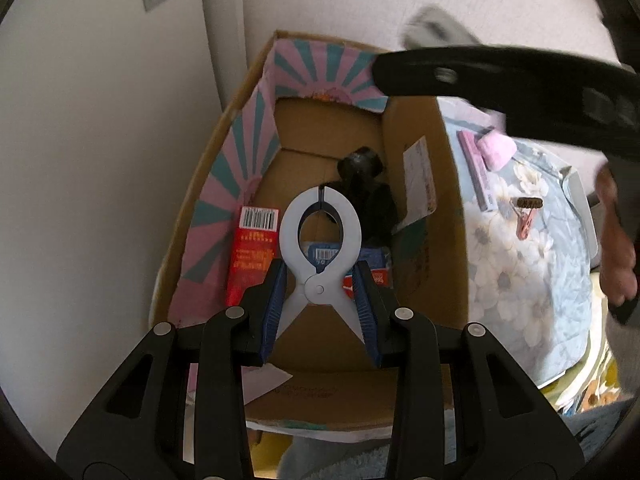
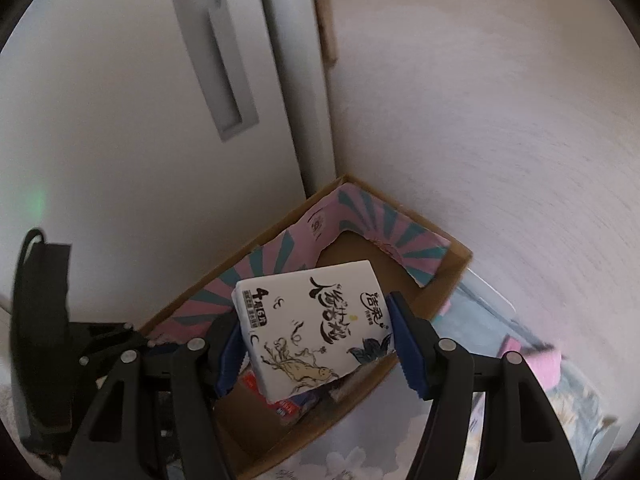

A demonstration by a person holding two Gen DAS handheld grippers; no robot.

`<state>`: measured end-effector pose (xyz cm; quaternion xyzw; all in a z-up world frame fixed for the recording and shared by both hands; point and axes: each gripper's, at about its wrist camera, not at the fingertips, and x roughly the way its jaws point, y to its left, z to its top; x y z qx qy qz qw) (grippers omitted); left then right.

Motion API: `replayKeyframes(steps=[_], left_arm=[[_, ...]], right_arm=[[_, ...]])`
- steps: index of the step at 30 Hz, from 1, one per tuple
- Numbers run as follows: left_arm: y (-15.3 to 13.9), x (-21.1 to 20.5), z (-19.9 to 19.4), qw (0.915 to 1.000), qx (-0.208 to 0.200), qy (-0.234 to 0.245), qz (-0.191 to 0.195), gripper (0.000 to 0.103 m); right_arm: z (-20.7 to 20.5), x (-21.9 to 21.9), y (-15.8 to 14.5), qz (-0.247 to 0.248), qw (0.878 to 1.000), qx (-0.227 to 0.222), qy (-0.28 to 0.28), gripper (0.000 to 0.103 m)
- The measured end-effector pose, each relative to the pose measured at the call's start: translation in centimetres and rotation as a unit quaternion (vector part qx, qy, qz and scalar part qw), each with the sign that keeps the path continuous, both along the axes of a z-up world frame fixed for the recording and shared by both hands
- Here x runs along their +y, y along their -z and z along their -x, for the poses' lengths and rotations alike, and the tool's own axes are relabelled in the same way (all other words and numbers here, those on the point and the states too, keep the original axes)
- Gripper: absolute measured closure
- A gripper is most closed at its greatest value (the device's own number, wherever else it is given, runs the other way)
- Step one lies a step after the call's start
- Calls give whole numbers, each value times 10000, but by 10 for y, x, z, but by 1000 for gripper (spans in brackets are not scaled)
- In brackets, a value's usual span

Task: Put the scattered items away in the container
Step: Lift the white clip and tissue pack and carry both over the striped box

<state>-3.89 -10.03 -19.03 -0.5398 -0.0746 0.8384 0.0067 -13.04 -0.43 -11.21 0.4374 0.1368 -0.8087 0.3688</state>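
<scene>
White walls and a grey door panel (image 2: 212,60) back the scene; a cardboard box (image 1: 424,208) sits in the corner beside a floral quilt (image 1: 528,264).

Left gripper (image 1: 320,280): blue pads pinch the handles of a pale grey clamp (image 1: 320,240), held above the box interior with its ring end pointing away from the camera and its tips together.

Right gripper (image 2: 316,344): jaws closed on the sides of a white tissue pack (image 2: 312,320), held over the box, tilted.

Box contents, left wrist view: red packet (image 1: 252,256) lying against the pink-and-teal lined wall; black object (image 1: 366,196) near the far right corner, kind unclear; a blue and red packet (image 1: 372,268) partly hidden behind the clamp.

On the quilt, outside the box: pink roll (image 1: 498,152), purple flat box (image 1: 476,172) touching it, pink clothespin (image 1: 526,218) apart from both.

A hand (image 1: 616,240) shows at the right edge of the left wrist view.
</scene>
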Motion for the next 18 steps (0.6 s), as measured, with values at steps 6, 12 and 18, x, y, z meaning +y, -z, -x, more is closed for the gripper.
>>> replayKeyframes(steps=[6, 12, 18], left_arm=[[17, -9, 0, 9995, -140, -129, -242, 72], [29, -13, -1, 9988, -287, -148, -376, 72], [32, -13, 4, 9986, -361, -157, -347, 69]], right_arm=[[19, -36, 35, -365, 9985, -277, -313, 42], [27, -55, 66, -581, 9960, -529, -431, 42], [27, -64, 75, -735, 9945, -528, -522, 41]])
